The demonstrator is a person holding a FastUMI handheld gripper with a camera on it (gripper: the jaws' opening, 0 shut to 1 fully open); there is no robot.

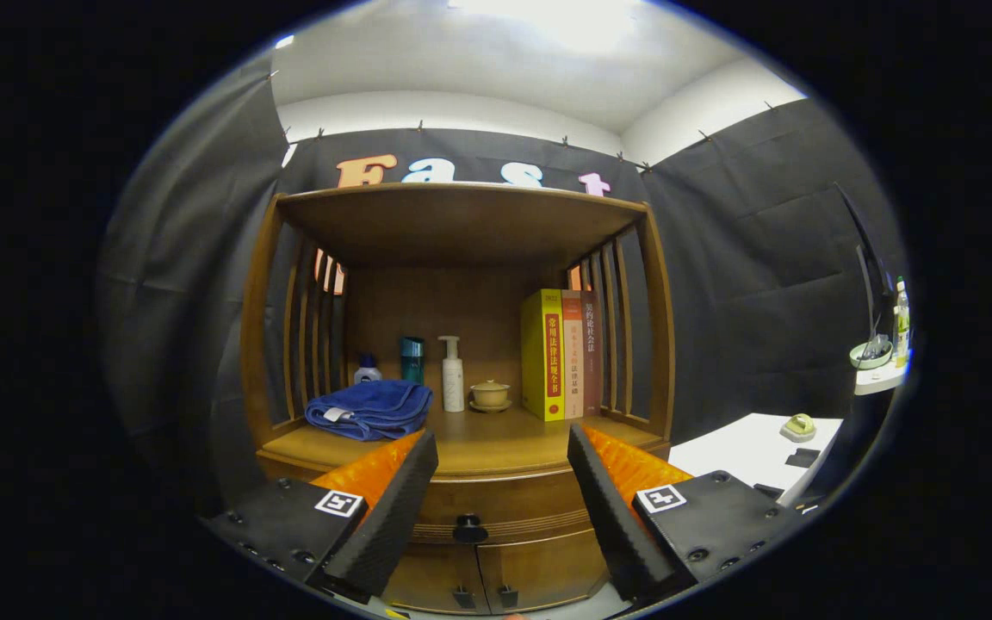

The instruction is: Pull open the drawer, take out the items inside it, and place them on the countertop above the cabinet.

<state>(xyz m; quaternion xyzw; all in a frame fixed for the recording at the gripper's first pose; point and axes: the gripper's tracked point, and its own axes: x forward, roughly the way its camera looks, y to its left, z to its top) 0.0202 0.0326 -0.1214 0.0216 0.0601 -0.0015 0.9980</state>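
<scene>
Wooden drawer (496, 508) shut, knob (468, 527) ahead.
I hold the hand-held gripper (500, 478) wide open, empty, straddling the knob for a pull.

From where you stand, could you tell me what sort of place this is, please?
Probably a staged home corner in a recording booth: a wooden cabinet with books and a blue towel, black cloth walls behind. The open tongs face its closed drawer.
</scene>
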